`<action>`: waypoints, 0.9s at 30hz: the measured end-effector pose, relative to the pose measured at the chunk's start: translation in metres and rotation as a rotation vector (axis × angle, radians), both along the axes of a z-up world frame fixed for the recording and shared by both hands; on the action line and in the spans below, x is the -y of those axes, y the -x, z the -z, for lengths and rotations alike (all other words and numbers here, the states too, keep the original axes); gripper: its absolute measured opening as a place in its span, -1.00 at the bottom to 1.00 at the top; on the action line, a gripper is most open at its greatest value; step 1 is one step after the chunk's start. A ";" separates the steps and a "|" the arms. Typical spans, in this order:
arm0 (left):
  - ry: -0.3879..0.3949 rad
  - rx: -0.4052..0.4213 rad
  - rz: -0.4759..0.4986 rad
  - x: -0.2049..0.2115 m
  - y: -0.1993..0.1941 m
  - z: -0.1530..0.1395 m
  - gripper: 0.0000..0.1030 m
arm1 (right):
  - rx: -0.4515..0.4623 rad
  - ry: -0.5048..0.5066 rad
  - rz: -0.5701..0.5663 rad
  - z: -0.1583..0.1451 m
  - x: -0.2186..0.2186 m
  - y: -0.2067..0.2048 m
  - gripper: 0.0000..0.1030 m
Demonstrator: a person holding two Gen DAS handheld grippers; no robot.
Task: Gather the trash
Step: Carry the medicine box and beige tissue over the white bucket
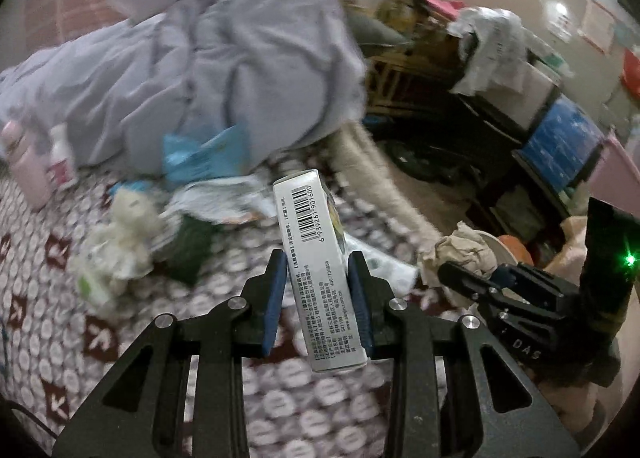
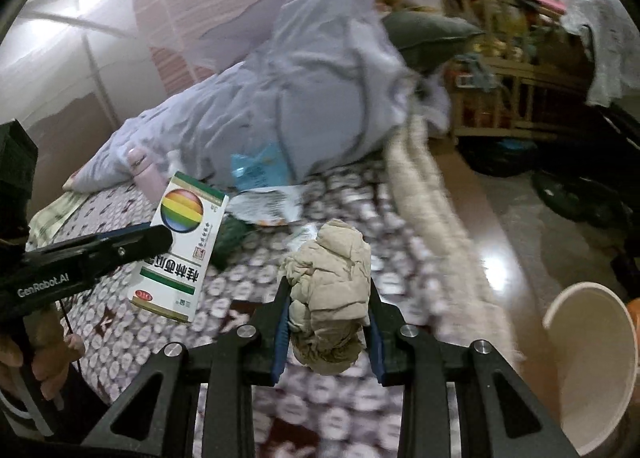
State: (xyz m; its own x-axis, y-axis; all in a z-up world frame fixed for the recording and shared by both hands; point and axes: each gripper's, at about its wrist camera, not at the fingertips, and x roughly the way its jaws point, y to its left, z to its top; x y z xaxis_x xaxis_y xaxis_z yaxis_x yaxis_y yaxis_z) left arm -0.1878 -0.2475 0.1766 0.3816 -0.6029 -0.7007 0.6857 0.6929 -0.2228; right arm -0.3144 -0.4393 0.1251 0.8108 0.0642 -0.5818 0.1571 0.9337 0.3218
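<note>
Grippers [image 1: 318, 290] [image 2: 328, 322]: two, each clamped on one item — left, box [image 1: 320, 274]; right, paper wad [image 2: 330, 298].

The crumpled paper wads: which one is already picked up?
The tan crumpled wad, clamped between the right gripper's blue pads. The whitish wad lies loose on the patterned bedspread, with nothing gripping it.

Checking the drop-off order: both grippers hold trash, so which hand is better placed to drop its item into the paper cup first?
Probably the right. The right gripper holds the crumpled paper, and the cup stands beside it. The left gripper with its box sits farther from it.
</note>
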 end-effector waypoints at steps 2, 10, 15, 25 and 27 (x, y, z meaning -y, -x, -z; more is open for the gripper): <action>0.003 0.010 0.030 0.015 0.007 -0.005 -0.43 | -0.001 -0.002 0.031 0.001 0.012 0.009 -0.40; 0.013 0.022 0.141 0.076 0.034 -0.013 -0.44 | -0.016 0.007 0.158 0.005 0.059 0.043 -0.40; 0.029 0.009 0.205 0.108 0.047 -0.016 -0.44 | -0.029 0.002 0.230 0.012 0.086 0.067 -0.40; 0.023 -0.036 0.338 0.187 0.087 -0.002 -0.44 | -0.094 -0.038 0.407 0.042 0.151 0.115 -0.40; 0.015 -0.044 0.364 0.201 0.095 0.003 -0.44 | -0.108 -0.050 0.436 0.050 0.163 0.124 -0.40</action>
State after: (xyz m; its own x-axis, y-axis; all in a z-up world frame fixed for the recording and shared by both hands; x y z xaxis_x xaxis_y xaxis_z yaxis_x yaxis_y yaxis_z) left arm -0.2832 -0.4488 0.1735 0.1103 -0.7040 -0.7016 0.8762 0.4021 -0.2656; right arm -0.4382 -0.6021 0.0755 0.7033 -0.2399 -0.6692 0.5676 0.7562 0.3254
